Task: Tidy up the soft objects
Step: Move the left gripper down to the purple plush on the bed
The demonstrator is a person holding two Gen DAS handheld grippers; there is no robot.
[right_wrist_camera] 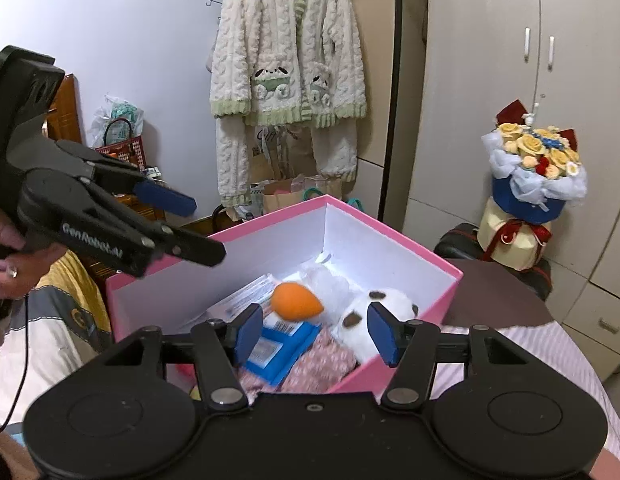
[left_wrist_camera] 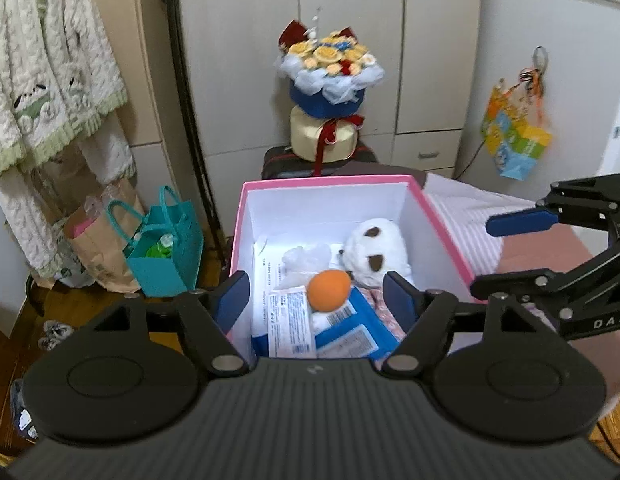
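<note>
1. A pink box with white inner walls stands open on a bed with a striped sheet; its far edge faces a wardrobe.
2. A white plush toy with brown patches lies inside against the box's right wall, near the far corner.
3. A blue packet and a white labelled packet lie flat on the box floor by the near edge, with pink patterned cloth beside them under the plush toy.
4. An orange egg-shaped sponge sits on top of the packets, mid-box, just left of the plush toy; it looks blurred.
5. The left gripper hovers over the box's near edge, fingers spread, nothing between them.
6. The right gripper hangs over the box's near right side, fingers likewise spread and empty.
7. A hand grips the left gripper's handle.
</note>
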